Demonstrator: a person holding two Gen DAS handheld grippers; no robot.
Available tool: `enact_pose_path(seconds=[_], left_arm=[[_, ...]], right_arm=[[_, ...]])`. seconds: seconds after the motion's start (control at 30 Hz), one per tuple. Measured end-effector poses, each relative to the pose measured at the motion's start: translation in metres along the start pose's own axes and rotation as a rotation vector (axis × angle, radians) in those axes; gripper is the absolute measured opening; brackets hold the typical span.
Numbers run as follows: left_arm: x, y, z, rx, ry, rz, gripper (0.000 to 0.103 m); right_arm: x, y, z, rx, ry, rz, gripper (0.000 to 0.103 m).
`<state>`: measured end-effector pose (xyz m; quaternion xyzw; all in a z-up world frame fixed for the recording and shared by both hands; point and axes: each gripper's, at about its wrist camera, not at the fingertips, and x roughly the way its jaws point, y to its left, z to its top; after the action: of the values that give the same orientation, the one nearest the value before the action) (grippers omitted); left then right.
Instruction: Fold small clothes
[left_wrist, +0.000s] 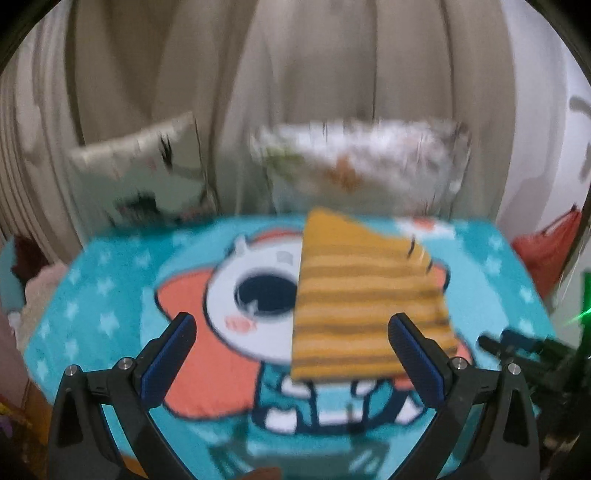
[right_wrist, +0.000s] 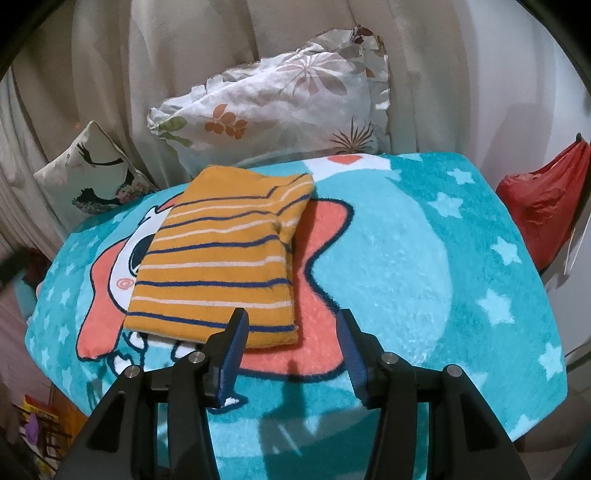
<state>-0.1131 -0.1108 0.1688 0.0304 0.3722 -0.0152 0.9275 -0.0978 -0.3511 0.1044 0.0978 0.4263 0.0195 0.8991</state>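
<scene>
Left wrist view motion-blurred, floral pillow (left_wrist: 362, 162) smeared, shirt (left_wrist: 365, 302) stripes soft

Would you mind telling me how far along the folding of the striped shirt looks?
Done: the shirt lies folded into a compact rectangle on the blanket, sleeve tucked over. In hand: nothing; the left claw and right claw are both open and empty, the right just short of the shirt's near edge. Left: perhaps one more fold, or setting it aside.

I can't read any text, label, brand or number in either wrist view. The teal cartoon blanket (right_wrist: 424, 240) carries only drawings: white stars, a small red heart and a cartoon face. The striped orange garment (right_wrist: 218, 266) shows no tag or print, and the left view is too blurred.
</scene>
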Motion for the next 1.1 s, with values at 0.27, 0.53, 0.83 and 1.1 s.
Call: enact_pose_path(seconds=[0.27, 0.53, 0.83, 1.1], left_arm=[[0.039, 0.001, -0.022, -0.024, 0.175, -0.007, 0.103], [0.053, -0.004, -0.028, -0.014, 0.233, -0.017, 0.103], [0.069, -0.007, -0.032, -0.02, 0.294, -0.019, 0.103], [0.082, -0.007, -0.037, -0.035, 0.339, -0.026, 0.103]], right_arm=[[0.008, 0.001, -0.005, -0.001, 0.022, -0.004, 0.055], [0.017, 0.006, -0.003, -0.021, 0.039, -0.004, 0.056], [0.023, 0.005, -0.001, -0.024, 0.048, -0.008, 0.057], [0.029, 0.006, 0.001, -0.045, 0.058, -0.034, 0.058]])
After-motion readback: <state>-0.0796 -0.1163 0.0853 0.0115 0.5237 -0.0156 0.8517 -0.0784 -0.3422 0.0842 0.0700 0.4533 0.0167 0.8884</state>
